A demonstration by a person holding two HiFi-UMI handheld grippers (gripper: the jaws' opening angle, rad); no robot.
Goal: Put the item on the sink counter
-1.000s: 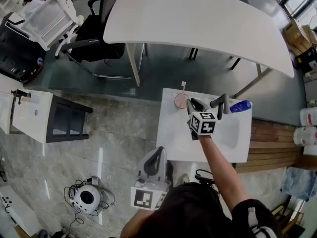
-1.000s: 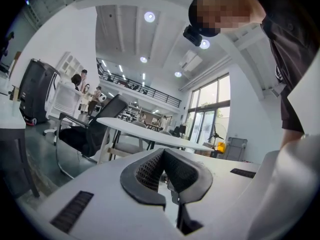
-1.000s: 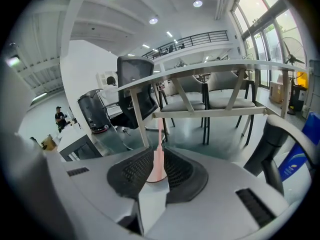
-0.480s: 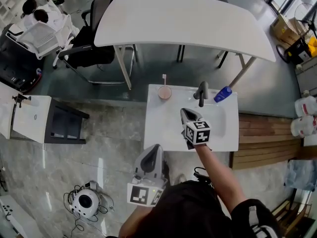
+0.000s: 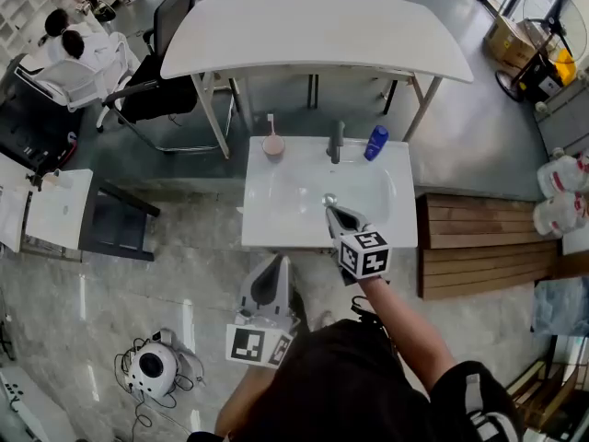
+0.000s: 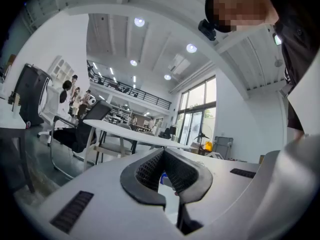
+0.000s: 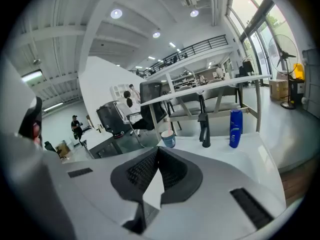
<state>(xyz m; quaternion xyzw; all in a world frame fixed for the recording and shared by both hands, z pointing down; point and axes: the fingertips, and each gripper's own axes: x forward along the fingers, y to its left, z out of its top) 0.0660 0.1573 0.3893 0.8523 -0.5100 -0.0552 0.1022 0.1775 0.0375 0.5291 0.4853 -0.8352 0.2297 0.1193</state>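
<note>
A blue bottle [image 5: 375, 142] stands upright at the back of the white sink counter [image 5: 267, 219], just right of the dark faucet [image 5: 337, 141]. The right gripper view shows the bottle [image 7: 235, 128] and the faucet [image 7: 204, 130] beyond the jaws. My right gripper [image 5: 331, 213] hovers over the basin's front edge, shut and holding nothing, well apart from the bottle. My left gripper [image 5: 278, 265] hangs lower, in front of the counter, also shut with nothing in it. Its own view looks across the counter between closed pads [image 6: 150, 170].
A pink cup with a toothbrush [image 5: 272, 145] sits at the counter's back left. A long white table [image 5: 313, 35] stands behind the sink, with office chairs [image 5: 156, 90] to the left. A wooden bench [image 5: 479, 247] lies right of the sink. A small round device [image 5: 152, 371] and cables lie on the floor.
My right gripper has pulled back from the faucet and bottle to the basin's front edge. The head view has shifted, so the sink now sits further up the frame.
</note>
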